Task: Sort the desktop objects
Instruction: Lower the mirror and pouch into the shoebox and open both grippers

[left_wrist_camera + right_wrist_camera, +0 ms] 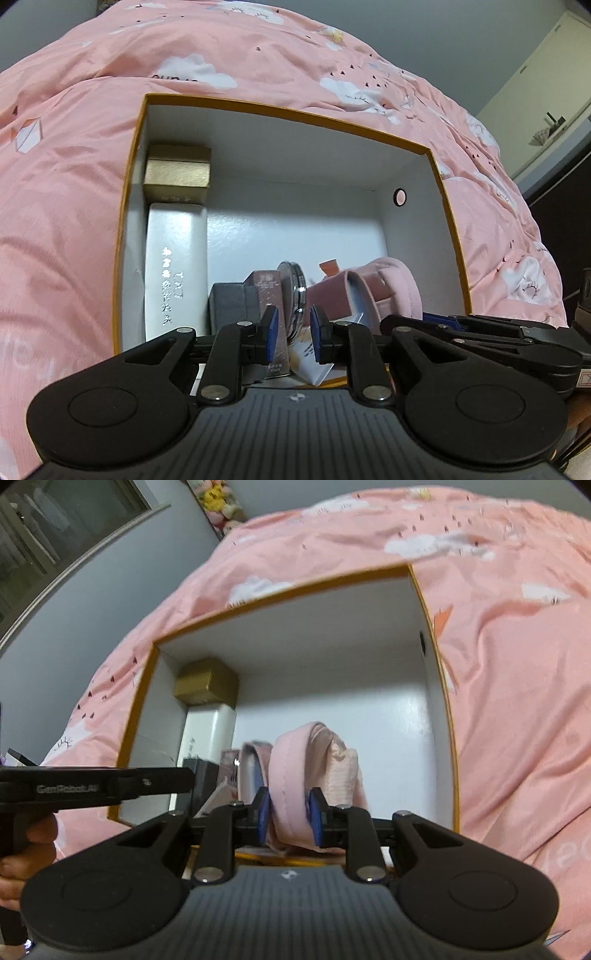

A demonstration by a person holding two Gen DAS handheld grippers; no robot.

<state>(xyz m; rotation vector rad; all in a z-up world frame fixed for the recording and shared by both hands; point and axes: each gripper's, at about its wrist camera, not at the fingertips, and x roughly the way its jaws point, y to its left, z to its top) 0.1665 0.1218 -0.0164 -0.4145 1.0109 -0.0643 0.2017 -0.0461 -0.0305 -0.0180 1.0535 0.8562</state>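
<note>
Holding folded pink fabric item (295, 771), right gripper (289, 821) clamped; left gripper (293, 332) slightly apart, empty, over orange-rimmed white cardboard box (280, 114) w/ gold carton (177, 173).

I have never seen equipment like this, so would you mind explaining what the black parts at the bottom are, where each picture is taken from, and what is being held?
Gladly. A person holds a hand-held gripping tool in each hand; no robot is involved. Each tool carries a camera looking forward along its two fingers, so the black levers at the bottom are the tool itself.

One picture is from the left tool, the other from the right tool. Both look into an open box with a yellow rim, sitting on a pink quilt.

Inside are a gold box, a long white box, a grey box, a round tin and a pink cloth item.

The right tool is shut on the pink cloth. The left tool's fingers are slightly apart with nothing clearly gripped.
</note>
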